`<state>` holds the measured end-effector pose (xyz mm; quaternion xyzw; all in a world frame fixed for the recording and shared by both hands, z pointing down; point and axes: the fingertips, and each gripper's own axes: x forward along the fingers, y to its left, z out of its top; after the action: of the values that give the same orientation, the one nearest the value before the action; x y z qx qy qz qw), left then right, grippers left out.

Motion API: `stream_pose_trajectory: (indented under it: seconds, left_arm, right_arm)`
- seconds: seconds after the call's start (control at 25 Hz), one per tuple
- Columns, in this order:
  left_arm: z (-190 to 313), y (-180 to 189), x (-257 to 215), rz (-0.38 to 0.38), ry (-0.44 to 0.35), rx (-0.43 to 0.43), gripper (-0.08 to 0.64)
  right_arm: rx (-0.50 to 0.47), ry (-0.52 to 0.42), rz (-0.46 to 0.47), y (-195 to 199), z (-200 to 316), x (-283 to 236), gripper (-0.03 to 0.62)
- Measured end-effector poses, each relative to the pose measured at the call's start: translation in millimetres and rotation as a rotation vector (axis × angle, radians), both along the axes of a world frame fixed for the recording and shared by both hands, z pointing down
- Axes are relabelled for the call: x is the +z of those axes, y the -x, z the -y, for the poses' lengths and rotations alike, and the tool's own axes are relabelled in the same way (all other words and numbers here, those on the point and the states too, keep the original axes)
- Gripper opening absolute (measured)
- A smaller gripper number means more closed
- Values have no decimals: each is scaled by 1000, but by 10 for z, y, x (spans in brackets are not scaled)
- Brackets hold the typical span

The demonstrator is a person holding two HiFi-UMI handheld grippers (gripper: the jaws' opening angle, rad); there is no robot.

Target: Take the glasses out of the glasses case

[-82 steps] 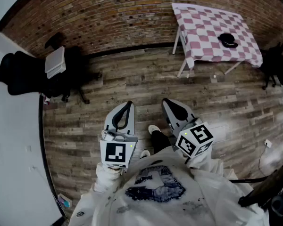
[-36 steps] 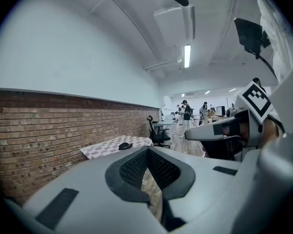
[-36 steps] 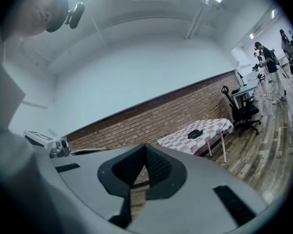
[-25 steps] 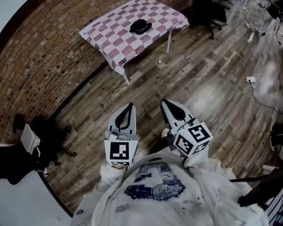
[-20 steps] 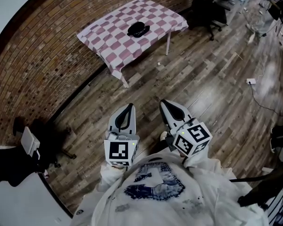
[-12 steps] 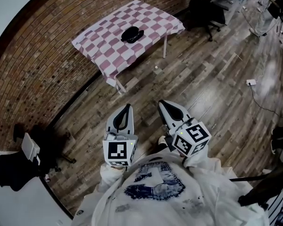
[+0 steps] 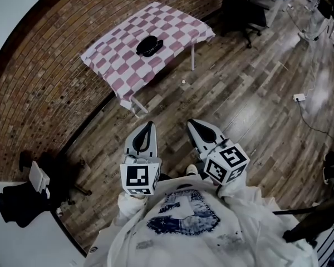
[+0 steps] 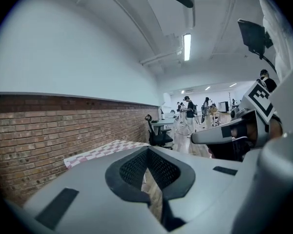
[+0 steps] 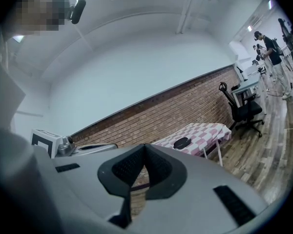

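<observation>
A black glasses case (image 7: 149, 46) lies shut on a table with a pink-and-white checked cloth (image 7: 172, 29), far ahead by the brick wall. The right gripper view shows the same glasses case (image 9: 181, 142) on the checked table (image 9: 207, 130). My left gripper (image 7: 148, 127) and right gripper (image 7: 192, 124) are held side by side close to my chest, well short of the table. Both have their jaws shut with nothing between them. In the left gripper view only a corner of the checked table (image 8: 100, 151) shows past the jaws.
Wooden plank floor (image 7: 250, 93) lies between me and the table. A brick wall (image 7: 55, 65) runs behind it. Black office chairs (image 7: 242, 7) stand at the back right, a dark chair with a white box (image 7: 39, 177) at the left. A socket and cable (image 7: 298, 98) lie on the floor at right.
The table and case have slid left and slightly nearer in the head view as I walk toward them. Both grippers stay shut in the same pose before my chest.
</observation>
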<state>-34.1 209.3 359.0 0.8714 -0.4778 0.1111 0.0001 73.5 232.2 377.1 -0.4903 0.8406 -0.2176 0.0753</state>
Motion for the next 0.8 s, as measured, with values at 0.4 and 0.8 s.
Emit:
stream_pose_trajectory:
  seconds: [0.4,0.8]
  left_arm:
    - [265,-138,78,2,17,12,8]
    - [1004,-304,168,-33,15,59,8]
  right_arm:
    - [8,13,23,-152,202,76,14]
    - [71,22,-19,-349,813,161,14]
